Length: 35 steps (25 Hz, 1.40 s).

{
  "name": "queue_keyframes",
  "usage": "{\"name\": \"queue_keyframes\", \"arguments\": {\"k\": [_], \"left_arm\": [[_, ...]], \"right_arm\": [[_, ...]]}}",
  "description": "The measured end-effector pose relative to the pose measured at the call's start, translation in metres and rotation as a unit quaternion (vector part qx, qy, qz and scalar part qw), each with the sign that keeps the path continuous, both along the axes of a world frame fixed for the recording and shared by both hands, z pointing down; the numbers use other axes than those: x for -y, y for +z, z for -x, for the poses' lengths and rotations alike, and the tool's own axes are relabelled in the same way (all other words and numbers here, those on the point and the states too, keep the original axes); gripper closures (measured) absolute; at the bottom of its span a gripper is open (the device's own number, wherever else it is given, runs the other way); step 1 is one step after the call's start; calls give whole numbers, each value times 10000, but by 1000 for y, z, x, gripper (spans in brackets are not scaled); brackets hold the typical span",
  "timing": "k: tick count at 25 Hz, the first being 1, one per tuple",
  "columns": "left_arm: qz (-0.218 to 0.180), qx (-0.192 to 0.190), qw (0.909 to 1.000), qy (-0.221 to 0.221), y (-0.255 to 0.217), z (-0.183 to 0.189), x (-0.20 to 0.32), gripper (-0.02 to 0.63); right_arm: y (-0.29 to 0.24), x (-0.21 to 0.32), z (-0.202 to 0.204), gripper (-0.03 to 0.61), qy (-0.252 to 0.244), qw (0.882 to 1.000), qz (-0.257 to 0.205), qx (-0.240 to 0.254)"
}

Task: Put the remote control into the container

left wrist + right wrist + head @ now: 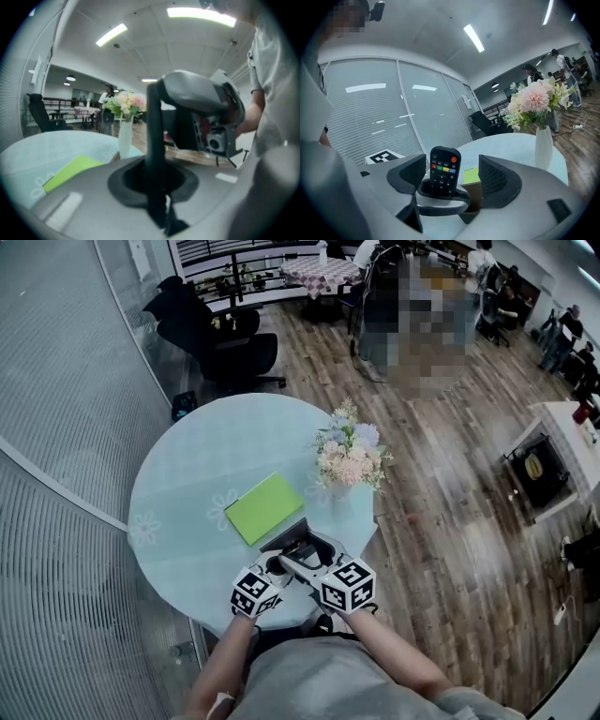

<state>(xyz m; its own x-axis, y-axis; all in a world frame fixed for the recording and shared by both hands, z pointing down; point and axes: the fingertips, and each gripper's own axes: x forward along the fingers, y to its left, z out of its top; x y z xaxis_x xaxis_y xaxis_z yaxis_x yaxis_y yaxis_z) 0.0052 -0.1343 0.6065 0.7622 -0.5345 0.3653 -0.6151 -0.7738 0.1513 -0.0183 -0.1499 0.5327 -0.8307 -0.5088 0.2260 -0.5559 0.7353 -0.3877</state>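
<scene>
From the head view, both your tools sit at the near edge of the round worktop (187,484), with their marker cubes towards you. The left tool (279,568) and the right tool (314,557) point at each other's tips, close together. The grey container (325,545) is between them, with the black remote control (298,547) in it. A green pad (263,506) lies flat just beyond them, and a vase of flowers (349,454) stands to its right.

In the left gripper view, your left tool's jaws are nearly together. Their black pads are pressed on a thin dark upright edge (153,131), which appears to be the container's wall. The remote itself can't be made out from here. The right tool's body, with its camera, fills the space just behind that edge. The pad and the vase show further back on the left.

In the right gripper view, your right tool's jaws stand wide apart and are gripping nothing. The remote (444,171) stands upright between them, buttons facing the camera, with a clear gap to each pad. Its lower end sits inside the container (440,199), whose dark rim rings it. The left tool's marker cube shows just behind on the left.
</scene>
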Motion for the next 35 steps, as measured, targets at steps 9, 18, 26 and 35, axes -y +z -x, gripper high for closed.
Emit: {"name": "queue_keyframes", "arguments": {"k": [9,18,26,35], "left_arm": [[-636,673,9942,-542,-2,7,8,569],[-961,912,9898,-519,-4,0,6,569],[-1032,1032,9877,-567,-3,-1,6,568],[-982,967,9895,-426,1,-7,5,437]], "right_arm": [[8,-8,11,249,136,9994,279,136],[5,-7,5,342,197,9992,171,306],[5,-9,3,342,159,9992,189,319],[11,-8,6,342,108,9995,211,204]]}}
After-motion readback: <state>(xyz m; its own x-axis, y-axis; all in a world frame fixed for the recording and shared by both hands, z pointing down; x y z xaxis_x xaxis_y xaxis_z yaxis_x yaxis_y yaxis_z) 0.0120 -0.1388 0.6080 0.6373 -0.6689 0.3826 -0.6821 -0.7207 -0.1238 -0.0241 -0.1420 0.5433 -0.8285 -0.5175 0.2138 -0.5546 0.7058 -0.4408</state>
